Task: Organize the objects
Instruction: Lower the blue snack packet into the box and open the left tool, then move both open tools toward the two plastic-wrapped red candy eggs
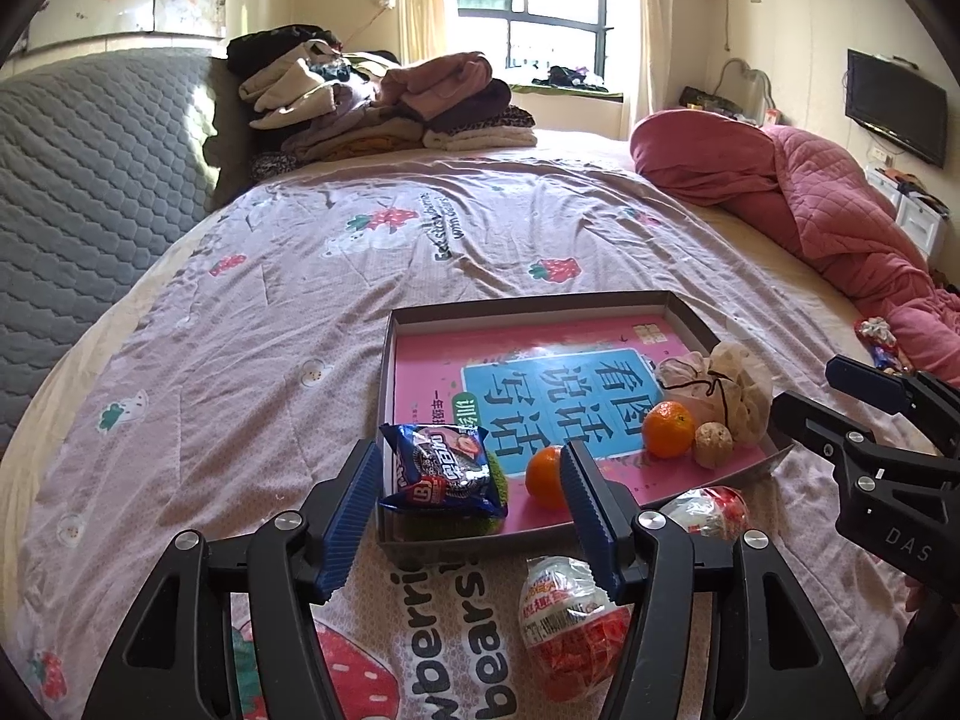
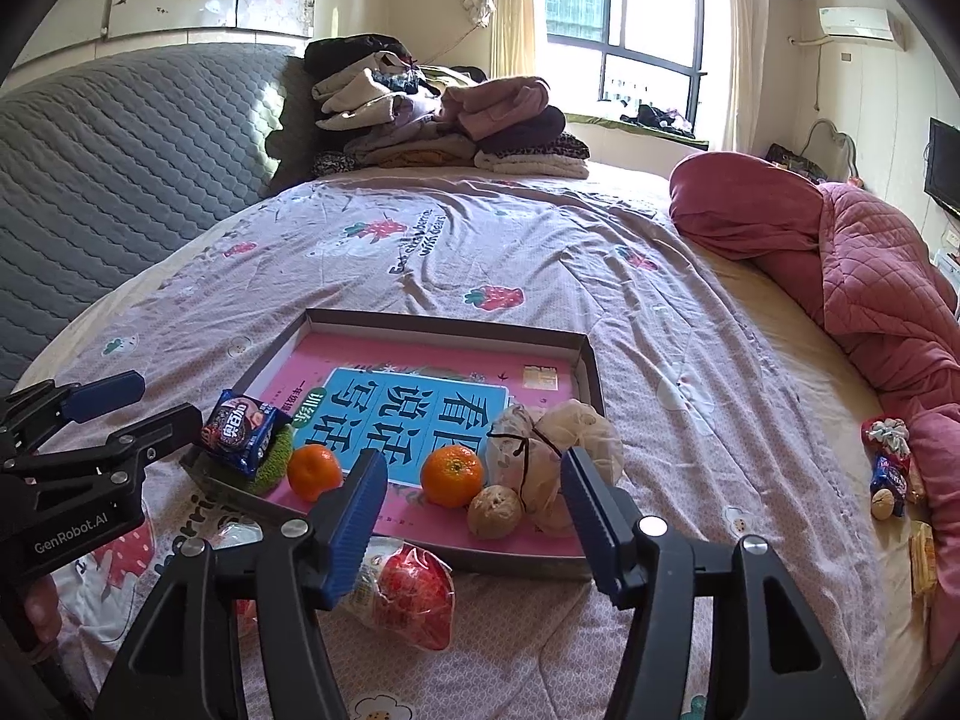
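Two wrapped toy eggs lie on the bed beside the tray; both tools, left tool and right tool, gape wide and empty; crinkly, slippery film suggests gripping the middle.

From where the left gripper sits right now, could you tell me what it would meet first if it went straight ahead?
Probably the blue cookie packet at the near corner of the tray. The open left gripper points at it, and the tangerine sits just inside its right finger. Depth is hard to judge.
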The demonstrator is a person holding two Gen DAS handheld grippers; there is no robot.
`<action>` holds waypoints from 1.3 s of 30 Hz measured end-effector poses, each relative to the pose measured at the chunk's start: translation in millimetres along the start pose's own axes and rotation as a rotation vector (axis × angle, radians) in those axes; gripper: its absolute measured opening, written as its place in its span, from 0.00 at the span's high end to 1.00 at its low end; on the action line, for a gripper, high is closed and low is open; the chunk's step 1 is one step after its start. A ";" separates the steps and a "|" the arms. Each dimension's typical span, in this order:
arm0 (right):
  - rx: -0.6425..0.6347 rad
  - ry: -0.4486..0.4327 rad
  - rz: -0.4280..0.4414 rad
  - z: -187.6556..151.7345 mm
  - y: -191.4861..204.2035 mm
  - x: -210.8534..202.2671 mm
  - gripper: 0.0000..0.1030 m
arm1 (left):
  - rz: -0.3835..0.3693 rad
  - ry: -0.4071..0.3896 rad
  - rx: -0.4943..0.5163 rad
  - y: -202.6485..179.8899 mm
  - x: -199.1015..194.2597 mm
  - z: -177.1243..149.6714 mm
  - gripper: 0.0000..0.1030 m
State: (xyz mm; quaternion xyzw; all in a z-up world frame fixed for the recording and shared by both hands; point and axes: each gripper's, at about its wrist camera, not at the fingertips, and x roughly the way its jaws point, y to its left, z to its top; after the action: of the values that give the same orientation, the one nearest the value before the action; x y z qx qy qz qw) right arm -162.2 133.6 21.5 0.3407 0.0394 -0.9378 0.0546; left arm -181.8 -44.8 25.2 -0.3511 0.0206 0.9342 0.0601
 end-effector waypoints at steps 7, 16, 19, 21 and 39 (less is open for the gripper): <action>-0.004 -0.018 0.002 1.3 1.4 -12.9 0.41 | -0.001 -0.012 0.002 0.3 -12.0 -3.4 0.35; -0.018 -0.038 0.023 -3.4 6.5 -30.2 0.39 | 0.000 -0.018 -0.006 2.3 -29.1 -10.1 0.34; -0.039 -0.034 0.030 -9.9 11.3 -33.6 0.38 | -0.006 -0.013 -0.004 0.2 -33.9 -15.1 0.34; -0.053 -0.025 0.038 -16.0 13.6 -34.4 0.38 | -0.010 -0.006 -0.005 -1.4 -35.5 -19.2 0.34; -0.072 0.079 0.077 -58.1 24.4 -16.9 0.37 | -0.015 0.084 0.043 -27.0 -27.3 -62.5 0.34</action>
State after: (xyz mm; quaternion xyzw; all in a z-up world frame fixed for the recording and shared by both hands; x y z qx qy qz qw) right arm -109.2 117.2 -12.9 0.3765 0.0621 -0.9188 0.1013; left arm -117.2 -25.7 -3.8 -0.3887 0.0405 0.9175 0.0740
